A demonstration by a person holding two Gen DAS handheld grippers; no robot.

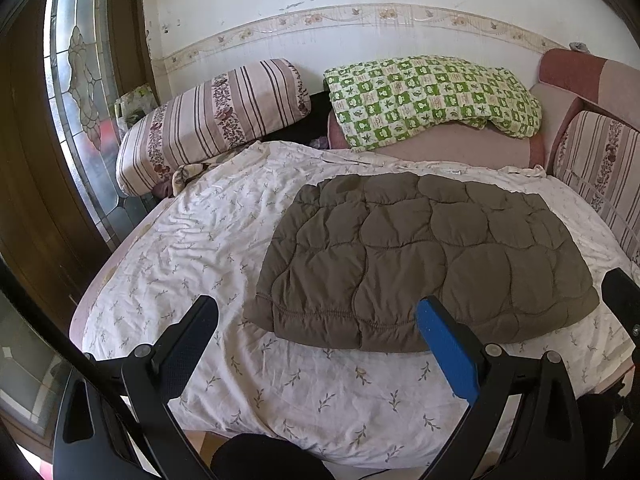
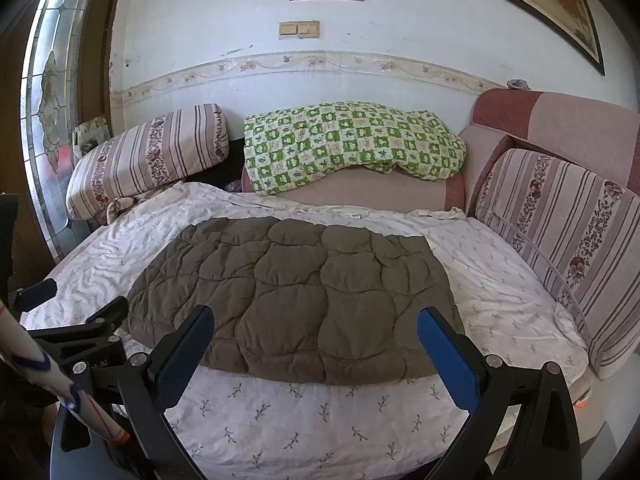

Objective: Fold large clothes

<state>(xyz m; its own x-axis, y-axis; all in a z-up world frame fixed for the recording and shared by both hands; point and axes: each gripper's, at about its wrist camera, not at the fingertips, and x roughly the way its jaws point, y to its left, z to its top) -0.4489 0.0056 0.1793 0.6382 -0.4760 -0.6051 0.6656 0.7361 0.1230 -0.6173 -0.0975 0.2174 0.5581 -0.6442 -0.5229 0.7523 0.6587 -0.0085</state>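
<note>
Brown puffy coat (image 1: 424, 260) is lying flat on bed sheet (image 1: 192, 248), ready for folding. L gripper (image 1: 318, 312) & R gripper (image 2: 316, 316) are hovering near, fingers wide apart, holding nothing.

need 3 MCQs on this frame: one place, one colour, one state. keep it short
1. Where does the quilted garment lie?
A. on the floral sheet
B. on the green checked blanket
C. on the floor

2. What colour is the quilted garment?
A. red
B. olive brown
C. white

3. How do the left tongs and right tongs stand?
A. both shut on the garment
B. one open, one shut
C. both open, holding nothing

Key: 1 A, the sheet shows all round it, and the green checked blanket sits apart near the wall. 2 B, olive brown in both views. 3 C, each pair is spread wide with nothing between.
</note>
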